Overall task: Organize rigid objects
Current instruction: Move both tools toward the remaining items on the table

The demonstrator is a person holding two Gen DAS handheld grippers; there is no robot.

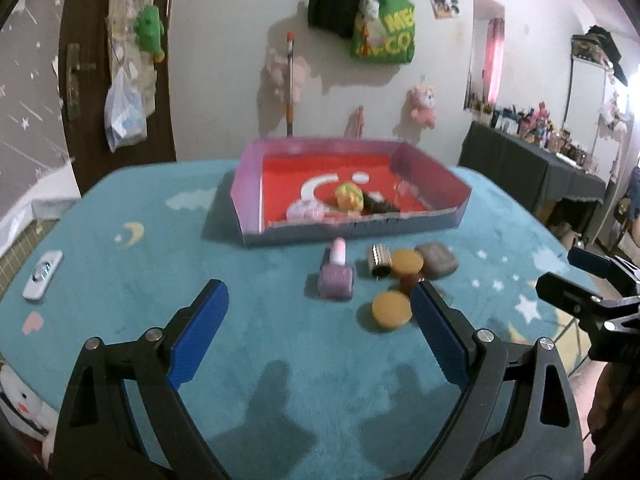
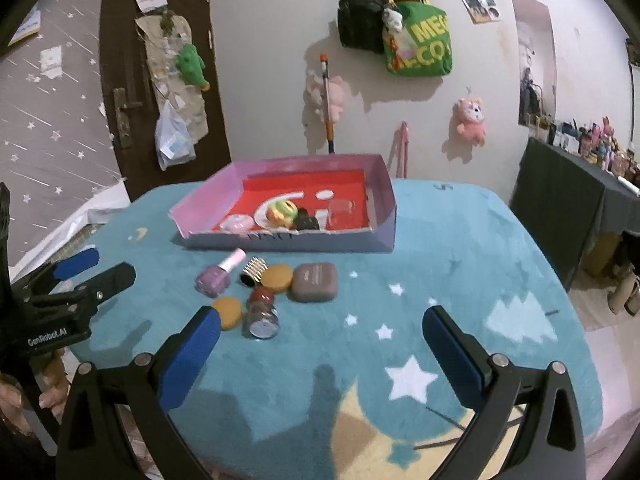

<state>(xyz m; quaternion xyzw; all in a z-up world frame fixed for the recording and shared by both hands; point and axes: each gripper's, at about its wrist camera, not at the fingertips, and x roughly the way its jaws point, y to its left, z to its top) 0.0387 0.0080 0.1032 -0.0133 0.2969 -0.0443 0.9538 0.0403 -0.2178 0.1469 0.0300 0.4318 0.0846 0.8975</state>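
Both grippers hover over the blue star-and-moon blanket (image 2: 460, 240) covering the table, neither touching anything. Left gripper (image 1: 320, 300) jaws spread wide, nothing between them; right gripper (image 2: 320, 320) also wide, holding nothing.

Shallow cardboard tray (image 2: 384, 188), red floor with purple walls, sits toward the far edge of the table, middle. Inside, along its near wall: a pale pink round piece (image 2: 237, 223) at the left, a yellow-green ball (image 2: 282, 212) beside it, a small dark block (image 2: 306, 222) touching the ball, and a clear container (image 2: 341, 210) further right.

Loose cluster lies on the blanket just in front of the tray's near wall:
- purple nail polish bottle (image 1: 337, 276), pink cap pointing at the tray, leftmost
- ribbed gold cap piece (image 1: 379, 260) just right of it
- orange disc (image 1: 407, 262) touching a grey rounded-square case (image 1: 437, 260), which is rightmost
- second orange disc (image 1: 392, 309) nearer the grippers, just beside the left gripper's right finger in the left wrist view
- small glass jar with dark red lid (image 2: 262, 312) lying on its side between the two discs, base toward the camera

White remote-like device (image 1: 42, 274) lies alone near the left edge of the table, well apart from the cluster
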